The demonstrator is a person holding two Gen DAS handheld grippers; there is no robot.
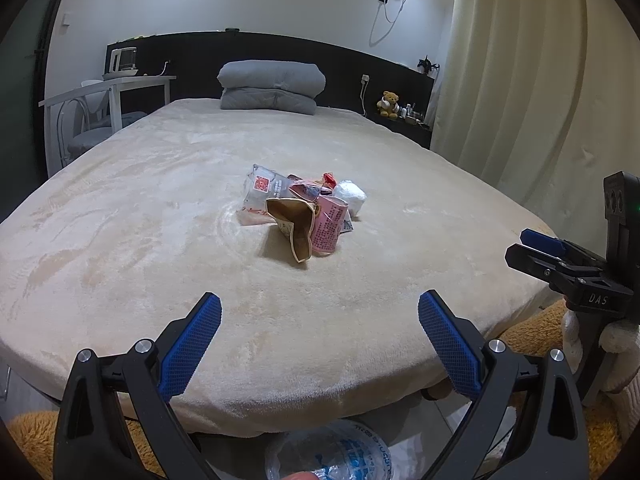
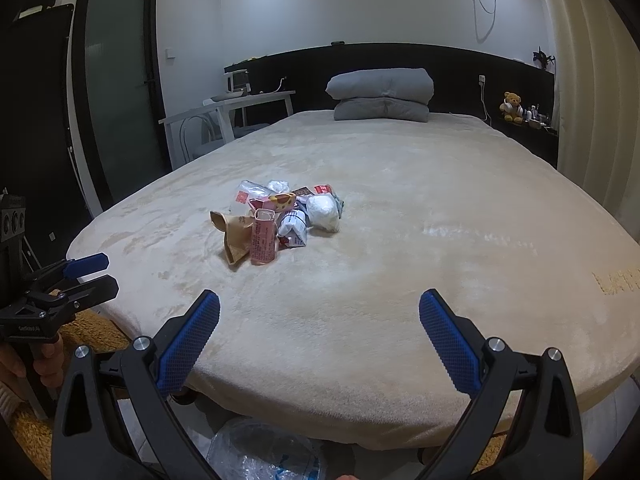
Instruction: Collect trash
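Crumpled trash (image 1: 304, 216) — brown paper bag (image 1: 294, 230), pink carton (image 1: 328, 226), white wad (image 1: 350, 196) — heaps mid-bed on plush beige blanket (image 1: 140, 220), at twelve o'clock from the wide-spread left gripper (image 1: 320, 308) and eleven o'clock from the wide-spread right gripper (image 2: 320, 308).

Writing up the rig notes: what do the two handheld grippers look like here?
Both are alike: the left gripper and right gripper have black angular frames with silver bolts, and blue cross-hatched pads on the fingers. Seen side on, the right one's body bears white lettering "DAS". The right-side hand wears a cream knit sleeve.
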